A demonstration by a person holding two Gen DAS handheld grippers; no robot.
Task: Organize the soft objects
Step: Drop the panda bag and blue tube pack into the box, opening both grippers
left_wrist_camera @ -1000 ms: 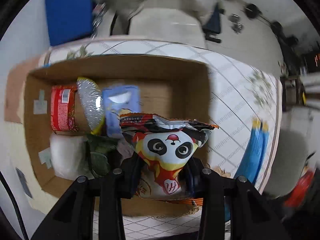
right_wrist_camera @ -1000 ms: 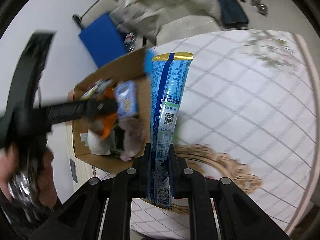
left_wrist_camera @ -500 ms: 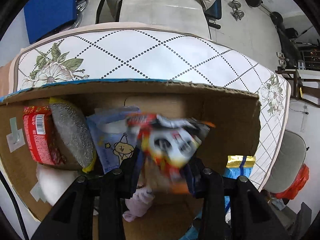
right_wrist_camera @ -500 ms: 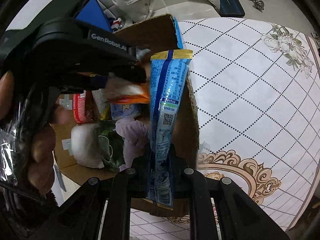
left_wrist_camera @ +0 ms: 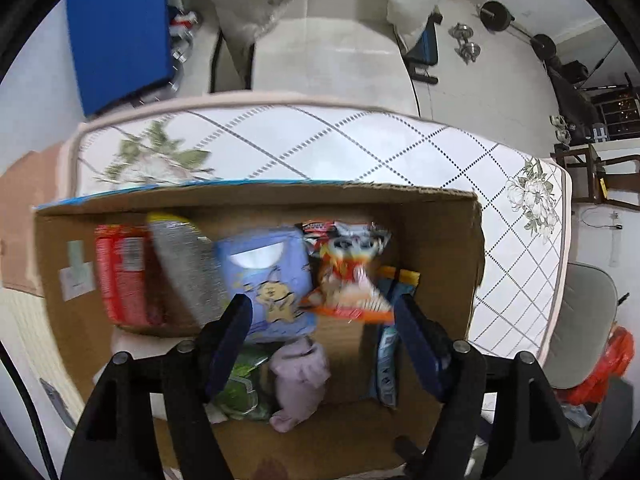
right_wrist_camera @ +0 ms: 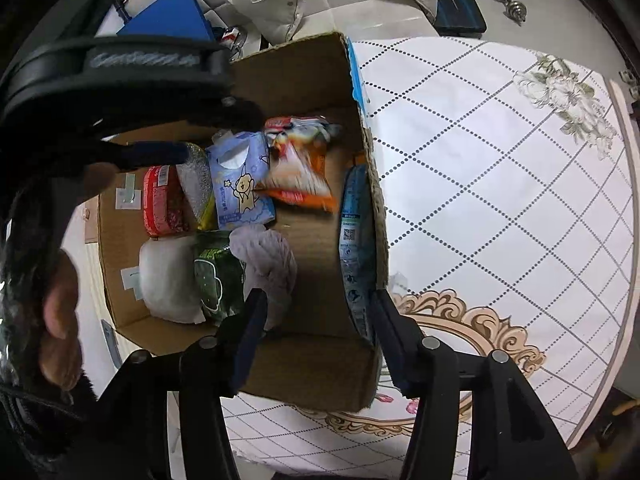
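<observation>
An open cardboard box [left_wrist_camera: 440, 216] [right_wrist_camera: 304, 68] stands on the patterned table. The panda snack bag [left_wrist_camera: 348, 268] [right_wrist_camera: 300, 164] lies inside it, blurred, beside a blue tissue pack [left_wrist_camera: 272, 276] [right_wrist_camera: 240, 180]. The long blue packet [left_wrist_camera: 390, 344] [right_wrist_camera: 354, 240] leans against the box's right wall. My left gripper [left_wrist_camera: 322, 320] is open and empty above the box. My right gripper [right_wrist_camera: 318, 308] is open and empty at the box's near edge. The left gripper's body also shows in the right wrist view [right_wrist_camera: 120, 92].
The box also holds a red pack [left_wrist_camera: 124, 276], a silver pouch [left_wrist_camera: 184, 264], a lilac cloth [left_wrist_camera: 300, 376], a green packet [right_wrist_camera: 216, 268] and a white bundle [right_wrist_camera: 168, 276]. The table [right_wrist_camera: 500, 200] extends right. A grey chair [left_wrist_camera: 580, 328] stands beyond the table edge.
Both grippers have opened. The panda bag dropped from my left gripper into the box. The blue packet left my right gripper and now leans inside the box's right wall.
</observation>
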